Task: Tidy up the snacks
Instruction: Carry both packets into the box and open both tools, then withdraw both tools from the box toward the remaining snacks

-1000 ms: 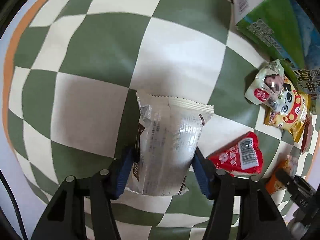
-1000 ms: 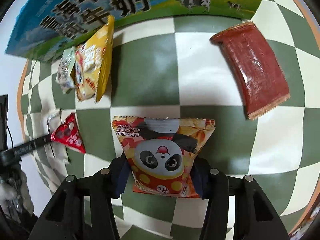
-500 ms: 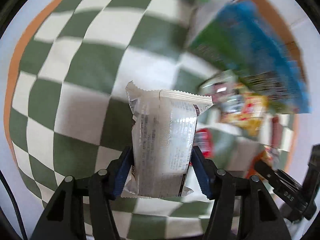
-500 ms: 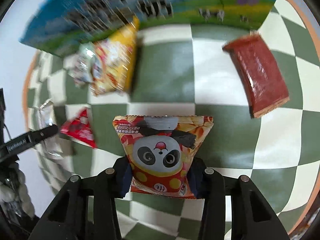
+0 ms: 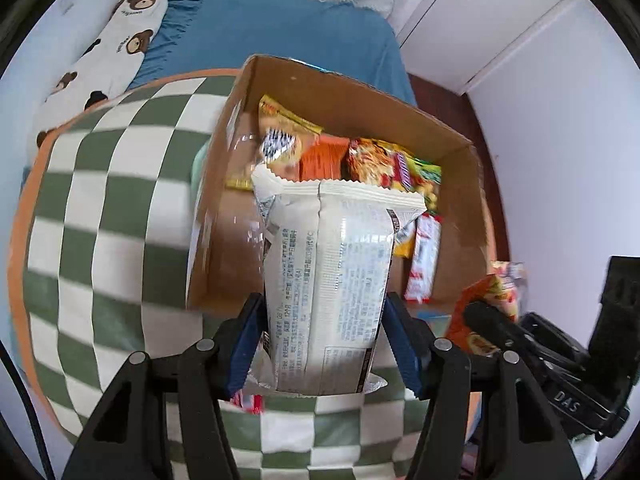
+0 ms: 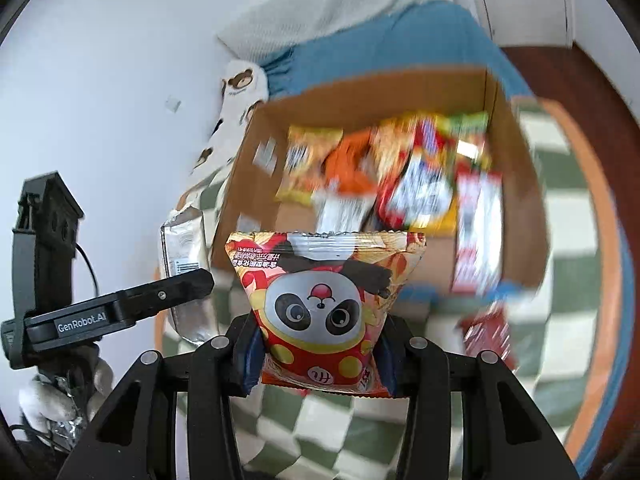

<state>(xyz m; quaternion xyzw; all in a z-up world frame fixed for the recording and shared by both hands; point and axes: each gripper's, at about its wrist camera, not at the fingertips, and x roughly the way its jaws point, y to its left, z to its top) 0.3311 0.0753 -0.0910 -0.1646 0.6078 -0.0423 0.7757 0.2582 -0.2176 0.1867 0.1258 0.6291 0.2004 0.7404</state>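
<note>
The left gripper [image 5: 324,344] has its jaws closed on the sides of a white packet [image 5: 328,280], which stands upright between the blue pads [image 5: 244,348] with its printed back and crimped top edge facing the camera. The packet is held above the checkered cloth [image 5: 100,240], just in front of the near wall of an open cardboard box [image 5: 360,92]. The box sits on the cloth toward the far edge and holds a pile of snack bags [image 5: 360,156]: yellow, orange and red ones toward the back and a red-and-white packet [image 5: 422,260] leaning by the right wall. The right gripper [image 6: 318,356] has its jaws closed on a panda bag [image 6: 320,304], red and yellow with a panda face, held upright facing the camera. That bag hangs over the cloth [image 6: 348,432] in front of the same box [image 6: 400,88], whose contents are blurred in the right wrist view. In that view the left gripper [image 6: 192,284] shows at the left edge with the silvery side of its packet [image 6: 182,248], beside the box's left wall. Past the cloth lie a blue bed [image 5: 280,32] and a bear-print pillow [image 5: 116,52].
</note>
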